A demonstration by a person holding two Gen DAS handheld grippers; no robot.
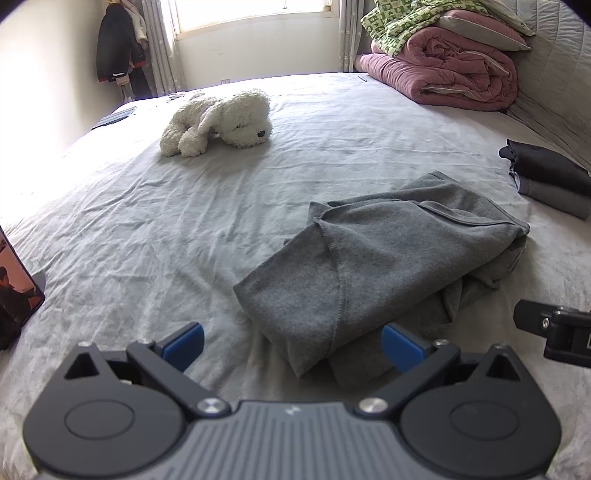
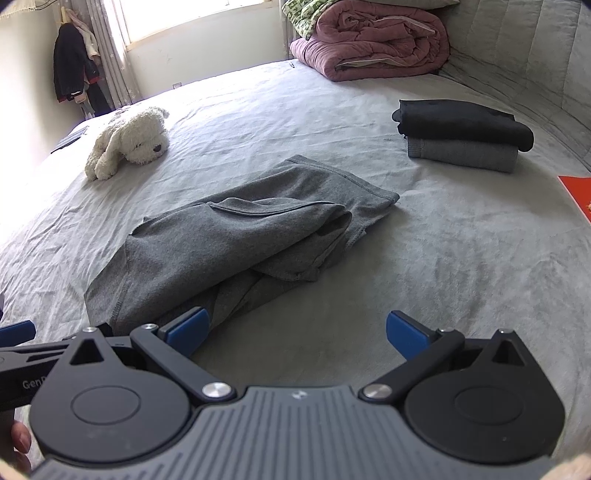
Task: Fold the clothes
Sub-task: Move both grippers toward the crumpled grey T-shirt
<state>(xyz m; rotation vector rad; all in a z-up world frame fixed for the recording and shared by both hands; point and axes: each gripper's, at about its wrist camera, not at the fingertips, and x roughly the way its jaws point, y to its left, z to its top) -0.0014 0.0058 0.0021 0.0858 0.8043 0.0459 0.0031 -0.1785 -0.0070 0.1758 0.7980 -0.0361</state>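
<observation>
While both grippers — left (image 1: 291, 347), right (image 2: 297, 338) — gape wide and empty, "Gen" shows beside the grey garment (image 2: 236, 236).

A wide bed (image 1: 184, 229) with a wrinkled pale grey sheet spreads out ahead of the fingers and fills most of both views. Beyond it, straight ahead, a bright window (image 1: 251, 11) pours daylight in over a cream wall (image 1: 258, 51), washing out the bed's far-left edge. Grey patterned curtains (image 1: 159, 44) hang at either side of the window. In the far-left corner dark coats (image 1: 116, 44) hang, probably on a stand. To the right runs a quilted grey headboard (image 2: 517, 55), with folded pink and green bedding (image 2: 373, 40) piled against it.
</observation>
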